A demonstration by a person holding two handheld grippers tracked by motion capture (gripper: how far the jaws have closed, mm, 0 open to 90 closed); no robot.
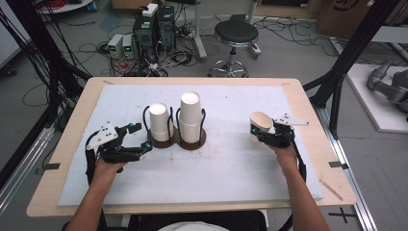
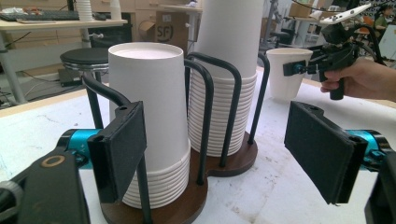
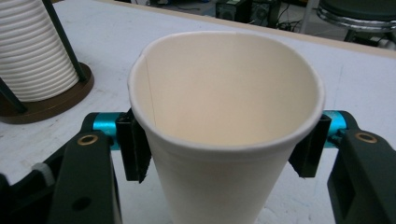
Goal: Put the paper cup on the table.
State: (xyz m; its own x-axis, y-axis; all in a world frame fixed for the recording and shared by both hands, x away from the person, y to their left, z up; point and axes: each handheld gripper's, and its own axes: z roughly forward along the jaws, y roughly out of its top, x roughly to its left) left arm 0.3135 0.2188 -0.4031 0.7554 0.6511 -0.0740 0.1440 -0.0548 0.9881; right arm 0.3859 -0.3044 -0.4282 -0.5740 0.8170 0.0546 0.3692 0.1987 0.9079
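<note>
At the frame's right, the right tongs (image 1: 266, 131) grip a single white paper cup (image 1: 260, 126), mouth upward, above the desk (image 1: 240, 163). The left tongs (image 1: 144, 139) gape wide beside the shorter stack of white cups (image 1: 159, 121) at centre-left.

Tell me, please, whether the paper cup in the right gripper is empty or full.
Empty: the right gripper view looks into the paper cup, showing bare inner walls, while the right gripper clamps its sides.
</note>
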